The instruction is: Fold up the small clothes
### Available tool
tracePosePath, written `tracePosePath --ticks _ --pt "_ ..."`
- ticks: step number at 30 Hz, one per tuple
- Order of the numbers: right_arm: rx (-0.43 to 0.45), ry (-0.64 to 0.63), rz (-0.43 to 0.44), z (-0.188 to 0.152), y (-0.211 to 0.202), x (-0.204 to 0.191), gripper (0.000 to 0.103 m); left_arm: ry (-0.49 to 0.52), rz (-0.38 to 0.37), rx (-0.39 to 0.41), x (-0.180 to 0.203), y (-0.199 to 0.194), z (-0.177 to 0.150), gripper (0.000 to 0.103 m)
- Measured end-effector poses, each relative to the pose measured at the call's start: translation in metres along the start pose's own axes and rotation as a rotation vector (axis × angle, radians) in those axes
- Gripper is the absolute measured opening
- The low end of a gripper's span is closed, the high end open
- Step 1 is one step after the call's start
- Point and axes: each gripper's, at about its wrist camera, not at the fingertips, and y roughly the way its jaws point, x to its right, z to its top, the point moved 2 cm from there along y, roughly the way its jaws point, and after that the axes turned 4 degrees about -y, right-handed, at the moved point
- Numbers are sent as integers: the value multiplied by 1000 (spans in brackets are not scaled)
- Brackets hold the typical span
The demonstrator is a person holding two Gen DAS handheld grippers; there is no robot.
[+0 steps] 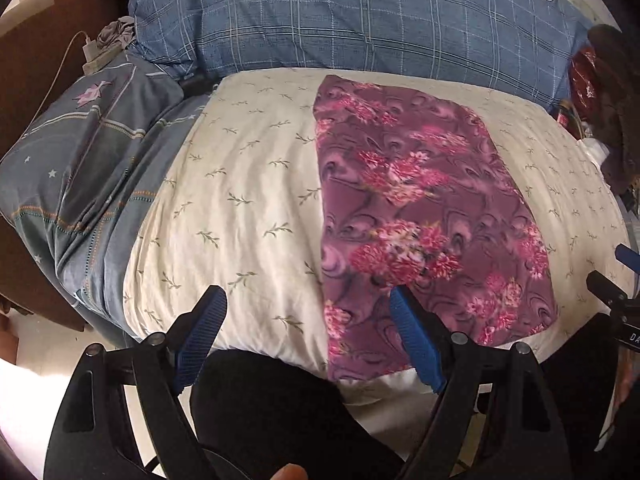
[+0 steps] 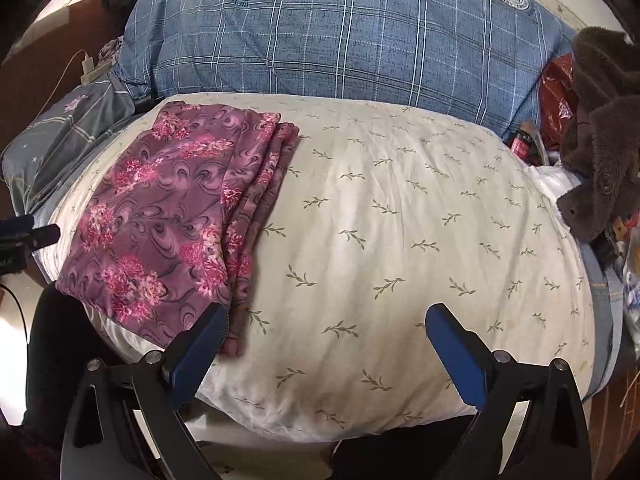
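Note:
A purple floral garment (image 1: 420,216) lies folded lengthwise into a long flat strip on a cream leaf-print pillow (image 1: 248,208). In the right wrist view the garment (image 2: 168,216) lies at the left of the pillow (image 2: 400,240), with layered edges along its right side. My left gripper (image 1: 308,320) is open and empty, held just before the garment's near left edge. My right gripper (image 2: 324,340) is open and empty, with its left finger (image 2: 196,356) close to the garment's near right corner. The right gripper also shows at the right edge of the left wrist view (image 1: 616,288).
A blue plaid pillow (image 1: 360,16) lies behind the cream one. A grey patterned quilt (image 1: 80,160) sits at the left with a charger and cable (image 1: 92,52). A brown plush toy (image 2: 600,128) and a red bag (image 2: 556,96) crowd the right side. Dark-clothed legs (image 1: 272,412) are below.

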Motion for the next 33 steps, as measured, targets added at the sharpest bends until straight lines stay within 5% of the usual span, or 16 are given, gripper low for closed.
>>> tracePosePath --ticks 33 --pt "29 -80 -75 -6 -23 0 103 175 -50 37 54 -25 -23 84"
